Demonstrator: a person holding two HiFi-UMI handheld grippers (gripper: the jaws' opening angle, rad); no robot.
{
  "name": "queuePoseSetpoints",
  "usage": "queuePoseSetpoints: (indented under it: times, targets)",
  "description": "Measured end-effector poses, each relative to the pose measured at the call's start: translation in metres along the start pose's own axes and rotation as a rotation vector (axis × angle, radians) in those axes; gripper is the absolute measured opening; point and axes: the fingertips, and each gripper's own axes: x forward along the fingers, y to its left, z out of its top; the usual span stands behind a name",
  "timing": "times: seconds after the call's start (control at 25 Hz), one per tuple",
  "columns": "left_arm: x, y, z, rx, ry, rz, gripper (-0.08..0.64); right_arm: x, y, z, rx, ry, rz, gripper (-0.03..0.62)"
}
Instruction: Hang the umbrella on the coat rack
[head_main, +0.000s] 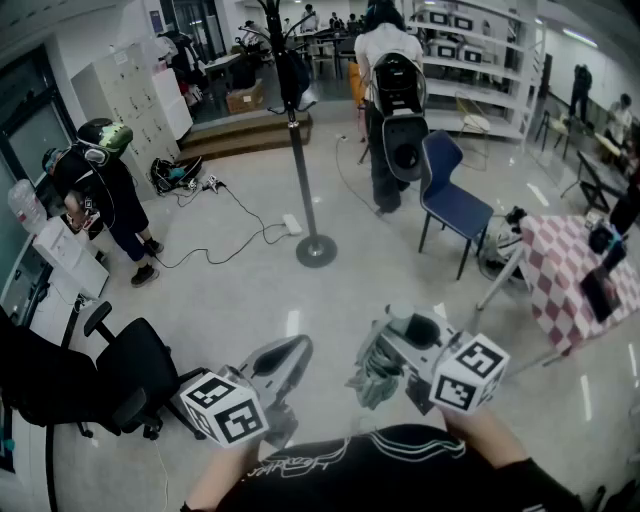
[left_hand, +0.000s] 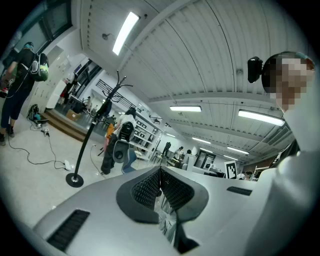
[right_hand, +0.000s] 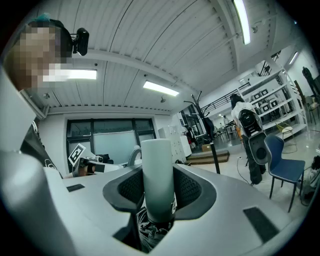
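In the right gripper (right_hand: 159, 182), down at the lower edge of my head view, is where the umbrella (head_main: 377, 372) sits: a folded compact one, with both pads clamped on its pale, smooth cylindrical handle (right_hand: 158, 165), which stands up between the jaws and past their tips. The grey-green canopy (head_main: 372, 385) bunches loosely below and beside the grip. The left gripper (left_hand: 160, 175) floats just beside it, jaws brought together; I see nothing gripped between its pads, though a bit of crinkled grey shows deeper in the gap and I cannot say what it is. The coat rack (head_main: 298, 155) stands well ahead of me on its round base, with its hooks (left_hand: 118, 89) up at the top. I judge the umbrella to be light, so weight will not fight me. The handle is stiff and the right place to hold it, but it looks slick and round, so it could twist or creep in the pads if I swing it. The canopy is soft and floppy, useless as a grip and likely to snag on a hook. The handle is straight, not crooked, so hanging it will probably need a wrist loop, and I can see none from here.
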Motion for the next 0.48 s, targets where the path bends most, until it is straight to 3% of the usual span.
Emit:
queuePoseSetpoints:
  times: [0.48]
  targets:
    - [0.047,0.017,0.009,-0.010,-0.004,0.002,-0.002,0.014,-0.042,0.007,0.035,-0.002,0.036,0.161]
